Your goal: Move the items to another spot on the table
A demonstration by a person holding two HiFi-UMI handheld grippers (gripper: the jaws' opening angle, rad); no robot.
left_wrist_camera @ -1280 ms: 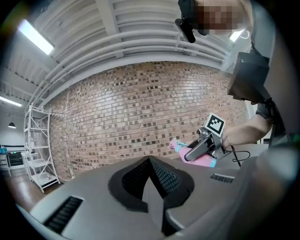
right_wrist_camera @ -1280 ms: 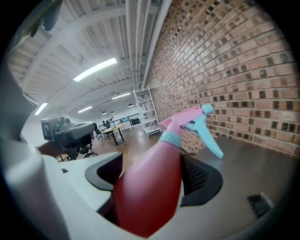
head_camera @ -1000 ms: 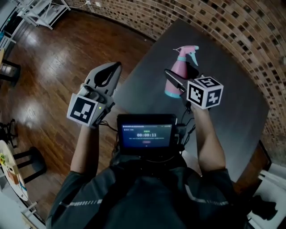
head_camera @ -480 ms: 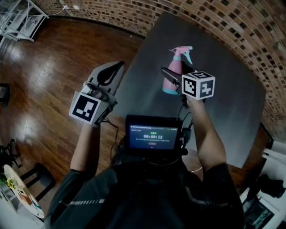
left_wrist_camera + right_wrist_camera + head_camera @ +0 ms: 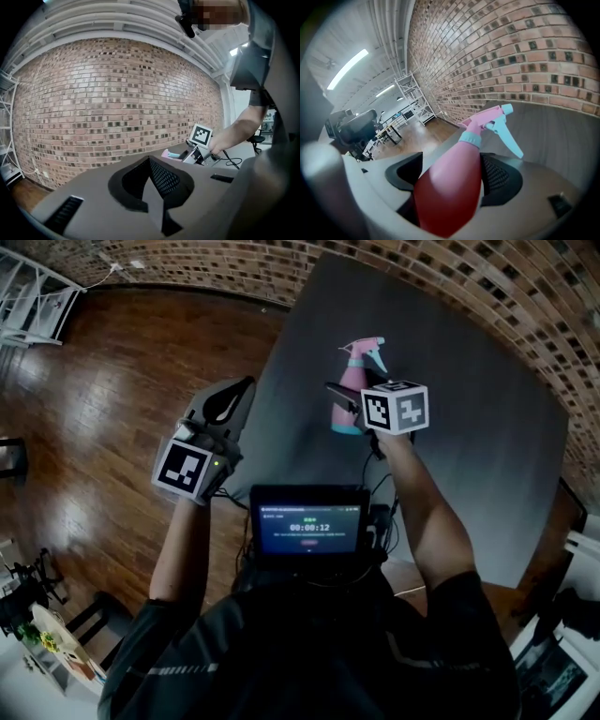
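head view looks down; gripper views face bricks point(image 5: 117, 93).

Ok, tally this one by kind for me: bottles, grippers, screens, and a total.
pink spray bottle: 1
grippers: 2, the left gripper and the right gripper
screen: 1
total: 4

Item count: one pink spray bottle point(image 5: 353, 379), one grey table point(image 5: 469, 456), one display screen point(image 5: 307, 521), two grippers: left gripper point(image 5: 242, 390), right gripper point(image 5: 343, 401).
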